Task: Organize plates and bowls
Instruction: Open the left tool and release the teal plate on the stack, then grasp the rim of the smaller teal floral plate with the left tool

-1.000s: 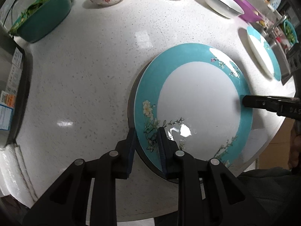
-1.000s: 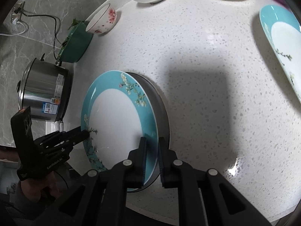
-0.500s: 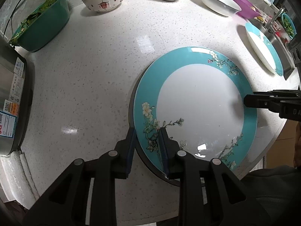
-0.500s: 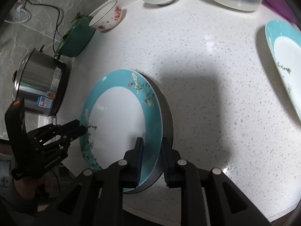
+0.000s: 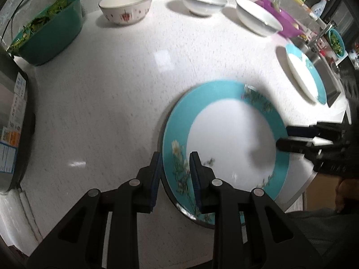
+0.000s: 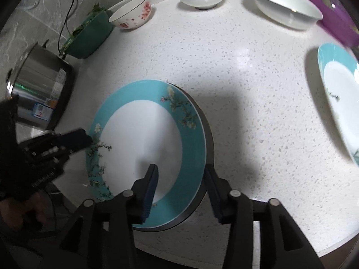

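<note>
The left gripper (image 5: 175,179) sits at 6 o'clock in the left wrist view, its jaws straddling the near-left rim of a turquoise-rimmed plate (image 5: 226,139); they are easing apart, a slim gap shows beside the rim, and the pads do not visibly press on it. The plate lies on a dark disc on the white speckled counter (image 5: 112,103), just right of centre. At 3 o'clock the right gripper (image 5: 289,139) reaches over the plate's far rim with its fingers parted. A second turquoise plate (image 5: 303,76) lies at 2 o'clock, three bowls line the counter from 11 to 1 o'clock, the leftmost a red-patterned bowl (image 5: 125,5), and a green bowl of leaves (image 5: 49,33) sits at 10 o'clock. In the right wrist view the right gripper (image 6: 181,183) at 6 o'clock is opening wide, one finger over the plate's white centre, the other outside its rim, neither pad touching the plate (image 6: 143,143). The left gripper (image 6: 89,140) meets the rim at 9 o'clock. A steel pot (image 6: 38,83) stands at 9 to 10 o'clock, and the second plate (image 6: 338,94) lies at 3 o'clock.
</note>
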